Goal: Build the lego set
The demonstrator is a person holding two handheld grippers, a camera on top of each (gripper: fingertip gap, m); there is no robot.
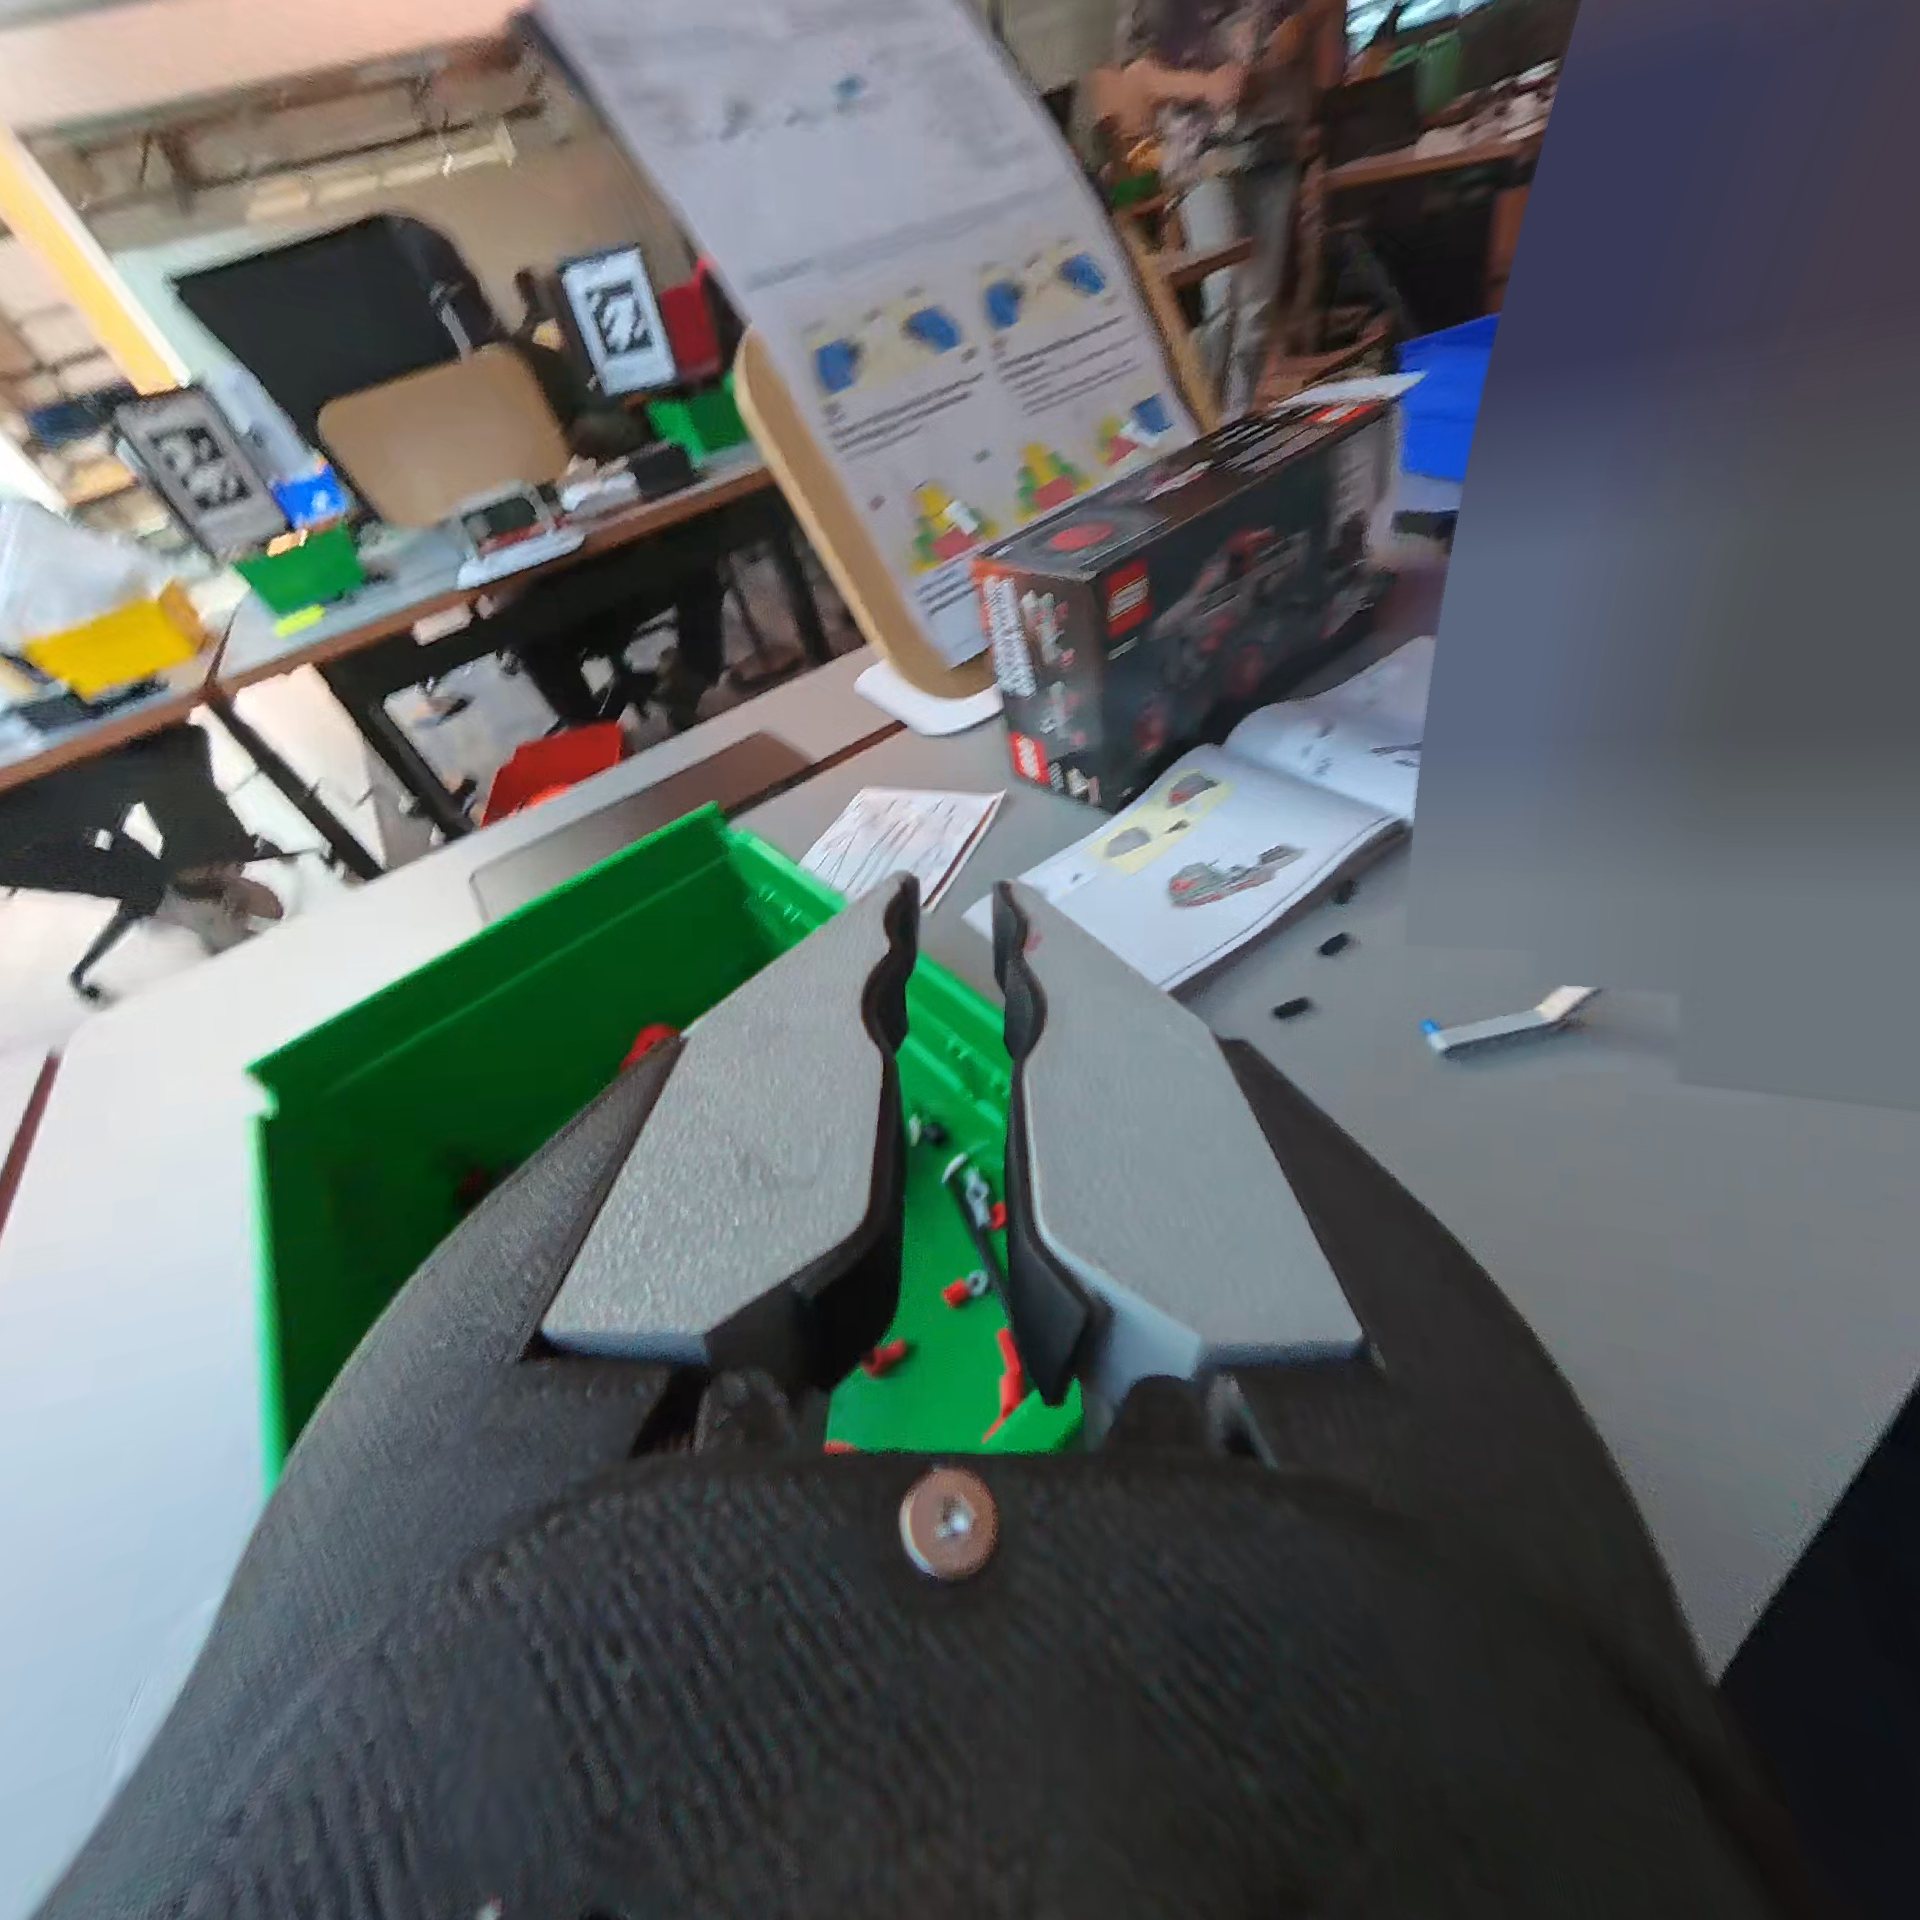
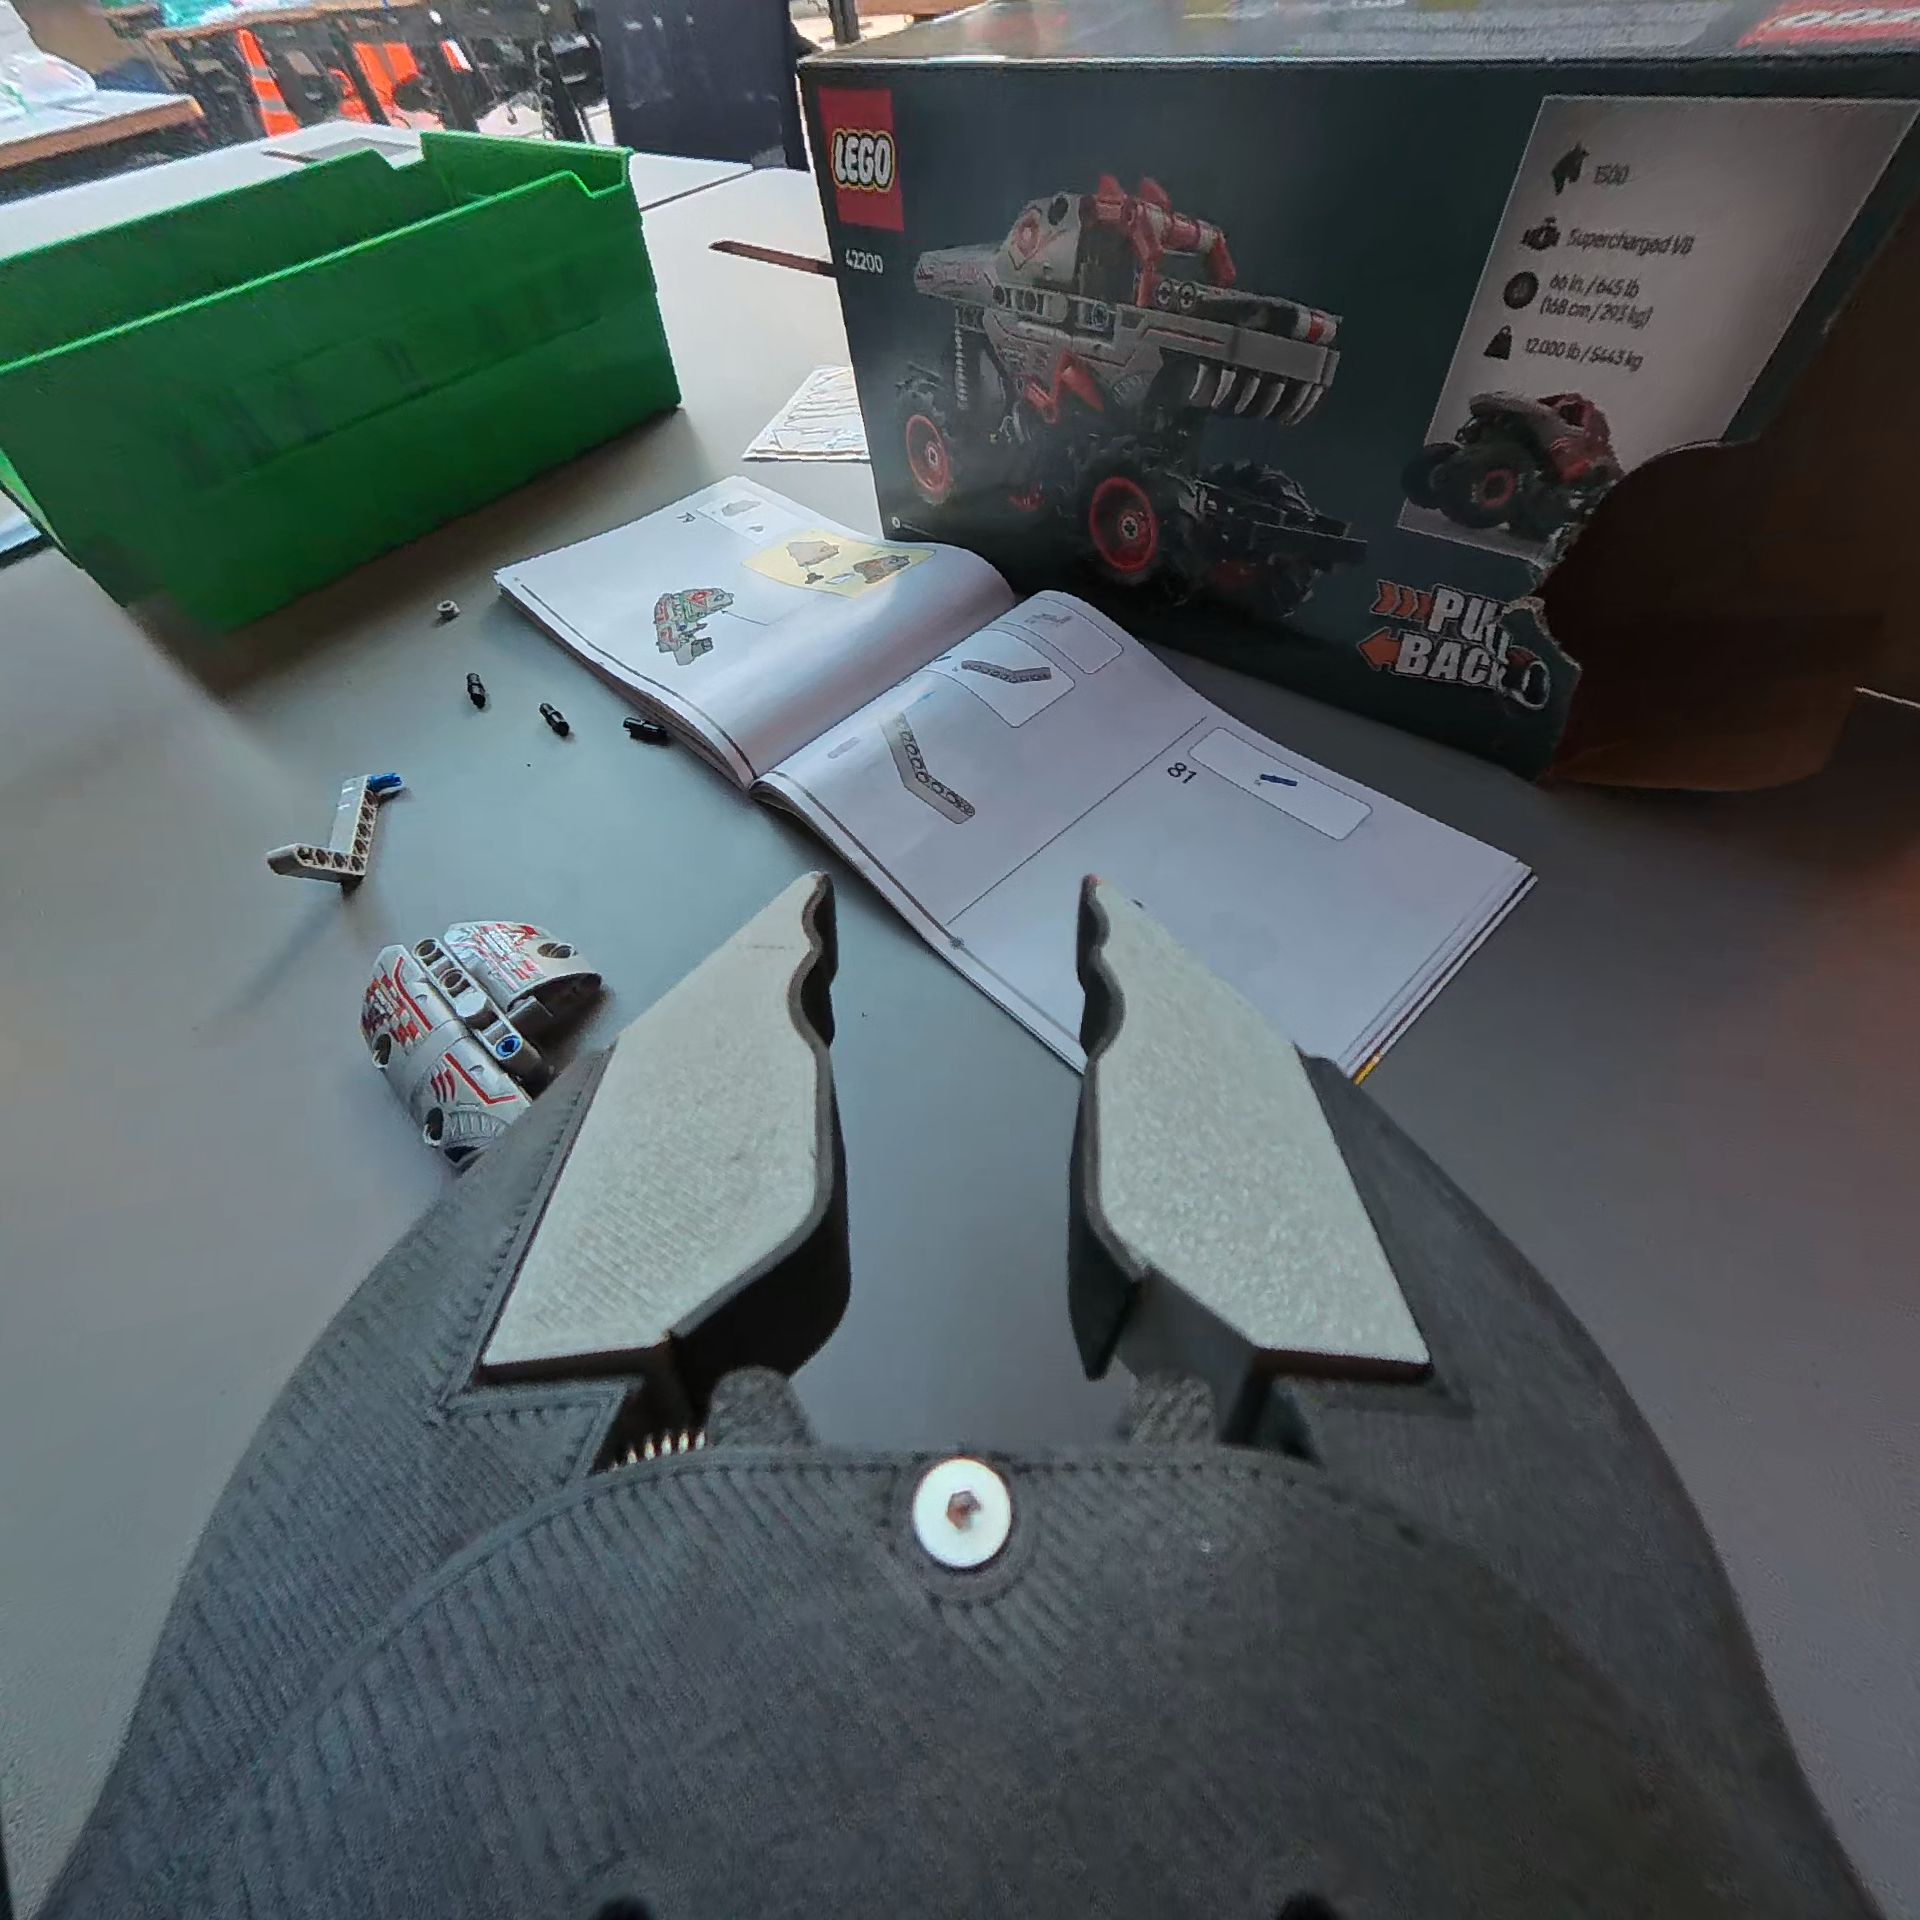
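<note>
Hovering over the green bin (image 1: 436, 1049), the left gripper (image 1: 956, 904) is slightly parted and empty. The right gripper (image 2: 956, 914), wide apart, holds nothing above the table (image 2: 208, 1195). Small loose pieces (image 1: 971, 1195) in the bin could slip from a narrow pinch.

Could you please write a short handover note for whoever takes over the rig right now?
Left gripper: open, empty, over the green bin of loose red and dark parts.
Right gripper: open, empty, above the table at the near edge of the open instruction booklet.
On the table: printed grey sub-assembly, bent grey beam, three black pins, set box behind the booklet.
Done: one small sub-assembly only.
Left: most of the build; probably fetch the next part from the bin.
</note>
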